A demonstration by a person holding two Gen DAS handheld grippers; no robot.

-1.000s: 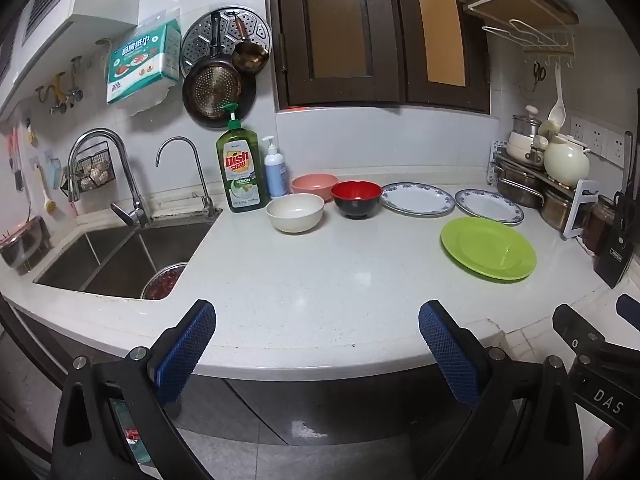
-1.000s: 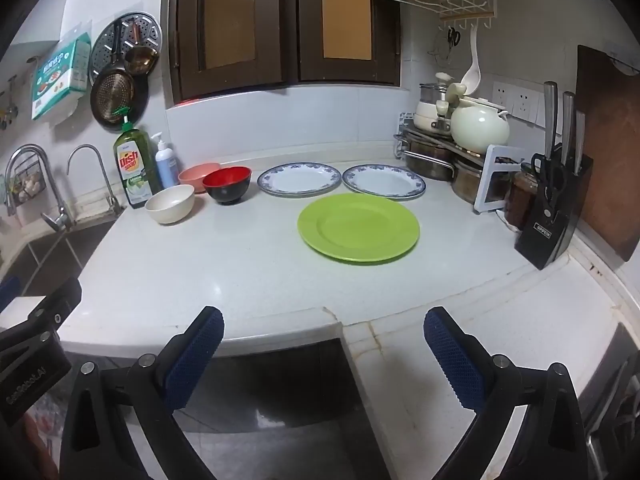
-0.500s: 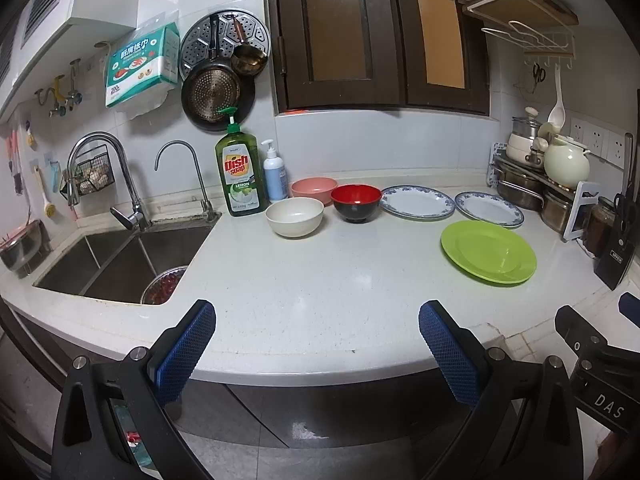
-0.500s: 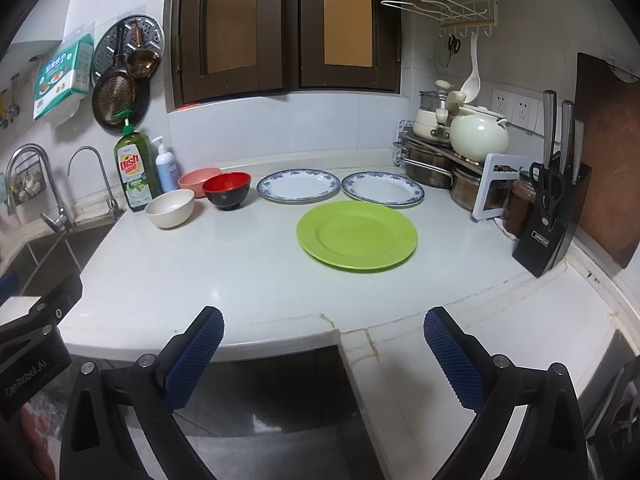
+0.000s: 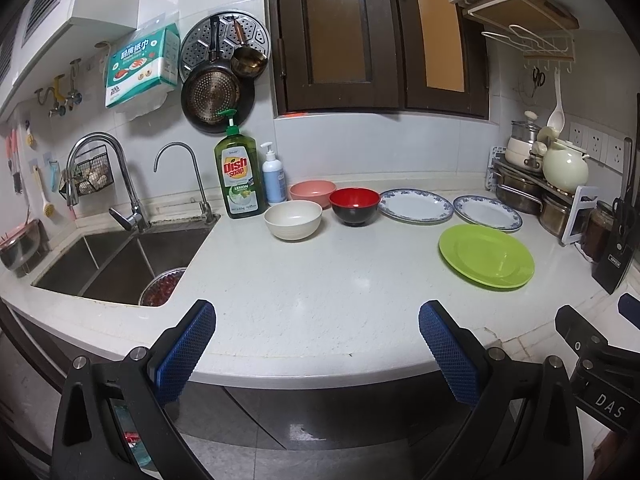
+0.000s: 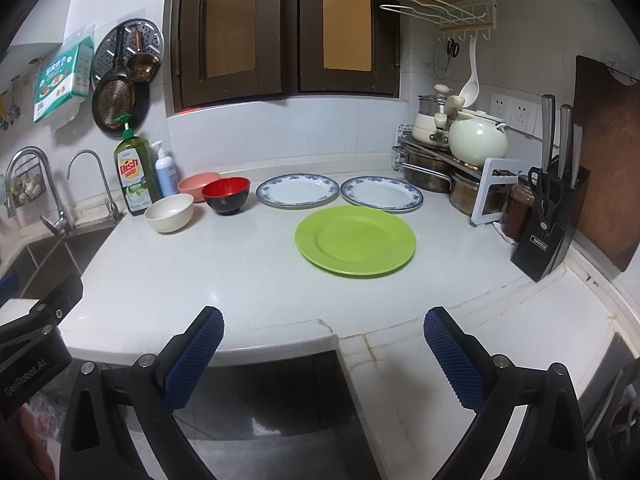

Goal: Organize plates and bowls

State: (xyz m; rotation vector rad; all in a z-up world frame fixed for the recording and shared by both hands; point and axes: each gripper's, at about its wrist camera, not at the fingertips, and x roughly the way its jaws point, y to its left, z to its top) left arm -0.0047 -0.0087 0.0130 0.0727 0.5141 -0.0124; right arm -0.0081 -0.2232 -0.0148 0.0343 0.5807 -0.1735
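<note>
Hiding behind red bowl (image 5: 354, 205): pink bowl (image 5: 312, 191) (partly) | grippers spread

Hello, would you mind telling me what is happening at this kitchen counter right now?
Nothing is being handled yet. The left hand-held gripper and right hand-held gripper are both open and empty, at the near edge of the white countertop. Three bowls, cream, pink and red-and-black, sit unstacked beside the green dish soap bottle. Two blue-rimmed white plates and a lime green plate lie separately to the right.
</note>
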